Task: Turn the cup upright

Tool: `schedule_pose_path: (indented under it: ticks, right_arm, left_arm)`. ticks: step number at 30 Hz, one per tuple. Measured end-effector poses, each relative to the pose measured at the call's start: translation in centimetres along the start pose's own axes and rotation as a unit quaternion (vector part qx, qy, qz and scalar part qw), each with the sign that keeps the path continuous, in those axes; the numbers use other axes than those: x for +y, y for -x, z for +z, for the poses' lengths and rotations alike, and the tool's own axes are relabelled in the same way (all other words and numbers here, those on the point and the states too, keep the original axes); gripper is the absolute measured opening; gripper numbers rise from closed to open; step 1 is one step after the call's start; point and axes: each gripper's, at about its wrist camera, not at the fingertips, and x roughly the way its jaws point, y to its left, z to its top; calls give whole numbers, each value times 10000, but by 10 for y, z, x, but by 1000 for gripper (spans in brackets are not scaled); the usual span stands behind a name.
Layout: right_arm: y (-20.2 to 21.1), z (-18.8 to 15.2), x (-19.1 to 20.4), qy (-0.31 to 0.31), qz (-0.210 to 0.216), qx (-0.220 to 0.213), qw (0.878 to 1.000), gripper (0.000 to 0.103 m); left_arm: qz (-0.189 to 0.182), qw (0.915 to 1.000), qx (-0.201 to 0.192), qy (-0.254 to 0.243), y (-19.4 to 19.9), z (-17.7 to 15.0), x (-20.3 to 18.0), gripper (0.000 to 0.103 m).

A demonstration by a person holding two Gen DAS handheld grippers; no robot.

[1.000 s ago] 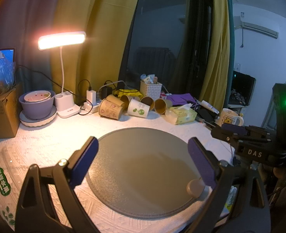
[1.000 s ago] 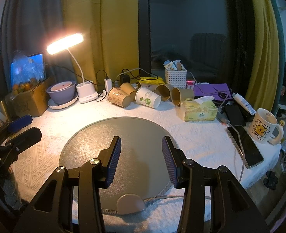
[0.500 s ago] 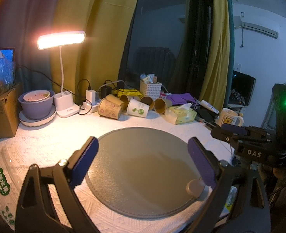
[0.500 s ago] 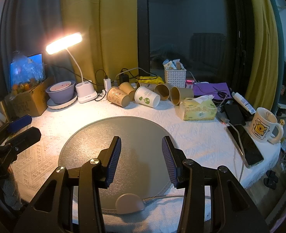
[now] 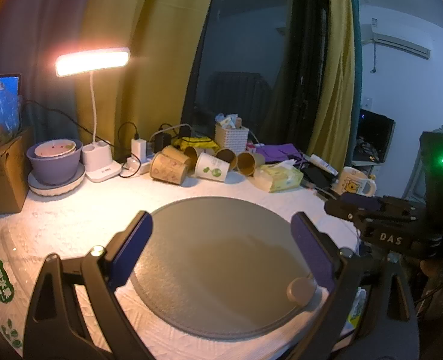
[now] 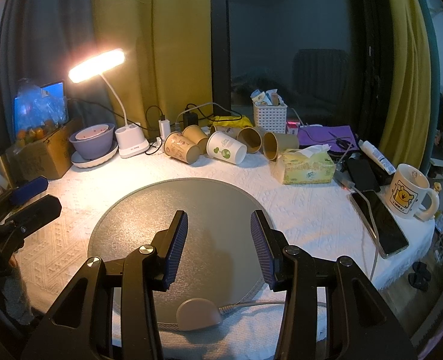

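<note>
Change: almost nothing moves since a second ago; the task is not yet started.
Left gripper (image 5: 221, 249): jaws wide, holding nothing, above the round grey mat (image 5: 215, 240).
Right gripper (image 6: 218, 240): jaws half open, holding nothing.
Cups: white paper cup with green print (image 6: 226, 151) lies on its side among brown paper cups (image 6: 181, 147), far behind the mat.
Writing: "DAS" on the right gripper's body (image 5: 389, 238); "LOVE U" on the white bear mug (image 6: 409, 192).

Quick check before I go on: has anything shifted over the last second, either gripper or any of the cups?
Nothing visibly changed. The left hand-held gripper and the right hand-held gripper hang open and empty over the round grey mat, and the paper cups lie on their sides at the back of the table, untouched.
</note>
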Motion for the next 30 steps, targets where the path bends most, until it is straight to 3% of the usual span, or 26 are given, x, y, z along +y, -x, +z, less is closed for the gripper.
schedule_pose_path:
  ticks: [20, 30]
  right_arm:
    - [-2, 1, -1, -1, 3, 26, 10000, 46]
    - [-21, 11, -22, -12, 27, 198, 9998, 46]
  left_arm:
    - [-20, 10000, 19, -4, 0, -1, -9, 94]
    - [-45, 9997, 232, -24, -36, 22, -15, 94]
